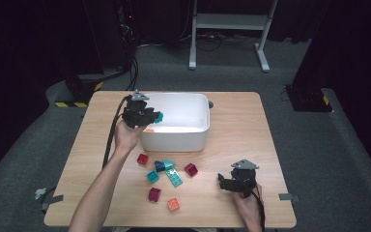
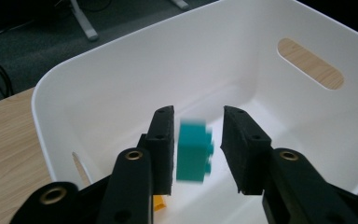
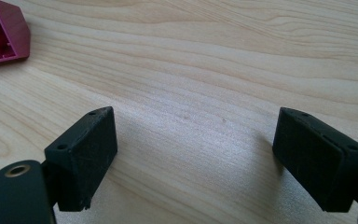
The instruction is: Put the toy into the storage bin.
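Teal plastic marks the work in hand: a small teal brick [image 2: 193, 151] sits between the jaws of the left tool [image 2: 196, 149], held out over the open white bin [image 2: 121, 84] so that a release would drop it inside rather than on the table [image 1: 232, 145]. In the left gripper view the brick lies against one pad while a clear gap shows at the other, and it is blurred, so I judge the jaws have let go and the brick is falling free, not gripped. An orange piece [image 2: 158, 203] already lies on the bin's floor below, which suggests the bin is where the loose bricks are being gathered. From above, the left tool [image 1: 141, 115] hangs at the bin's near left rim, a reach that keeps the hand clear of the wall. The remaining bricks [image 1: 166, 176], red, teal, magenta and orange, lie scattered on the table just in front of the bin, within easy reach. The right tool [image 1: 235, 182] rests low at the table's right, jaws wide and empty, a magenta brick [image 3: 0, 32] lying well off from it.
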A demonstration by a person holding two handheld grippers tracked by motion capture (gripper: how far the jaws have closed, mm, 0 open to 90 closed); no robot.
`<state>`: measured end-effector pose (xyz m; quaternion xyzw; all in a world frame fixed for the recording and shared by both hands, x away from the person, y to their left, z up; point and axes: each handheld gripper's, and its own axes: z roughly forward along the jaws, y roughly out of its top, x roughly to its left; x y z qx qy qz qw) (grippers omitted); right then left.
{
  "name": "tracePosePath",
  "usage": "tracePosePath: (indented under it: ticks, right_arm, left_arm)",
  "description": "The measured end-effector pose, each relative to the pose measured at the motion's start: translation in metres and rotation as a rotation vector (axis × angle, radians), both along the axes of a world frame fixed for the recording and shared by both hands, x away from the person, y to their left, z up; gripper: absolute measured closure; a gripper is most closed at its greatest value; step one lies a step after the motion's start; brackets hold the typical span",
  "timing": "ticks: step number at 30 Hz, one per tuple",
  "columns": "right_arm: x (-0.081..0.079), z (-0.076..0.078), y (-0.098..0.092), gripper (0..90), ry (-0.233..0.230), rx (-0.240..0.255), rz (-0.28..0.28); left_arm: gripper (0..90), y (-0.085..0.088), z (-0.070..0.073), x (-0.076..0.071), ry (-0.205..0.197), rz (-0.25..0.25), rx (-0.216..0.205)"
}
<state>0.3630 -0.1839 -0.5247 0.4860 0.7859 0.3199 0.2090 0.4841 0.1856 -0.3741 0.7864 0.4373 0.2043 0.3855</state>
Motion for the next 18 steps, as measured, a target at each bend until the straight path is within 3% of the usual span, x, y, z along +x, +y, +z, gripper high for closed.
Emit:
tracePosePath:
  ticks: [2, 3, 5, 10, 18]
  right_arm:
    - [0.0, 0.0, 0.0, 13.4, 0.0, 0.0, 0.001]
    - [0.0, 0.0, 0.0, 13.5, 0.0, 0.001, 0.001]
    - [0.0, 0.0, 0.0, 13.5, 0.0, 0.001, 0.001]
    - [0.0, 0.0, 0.0, 13.5, 0.001, 0.0, 0.0]
    - [0.0, 0.0, 0.0, 13.5, 0.001, 0.0, 0.001]
  left_arm:
    - [55.6, 0.0, -0.001, 0.0, 0.004, 0.002, -0.004]
    - [47.3, 0.001, -0.001, -0.001, 0.002, -0.004, -0.006]
    - [43.3, 0.001, 0.0, -0.002, 0.002, -0.005, -0.01]
    - [39.3, 0.006, 0.004, -0.013, -0.016, -0.001, -0.04]
    - [37.9, 0.008, 0.008, -0.021, -0.029, -0.003, -0.034]
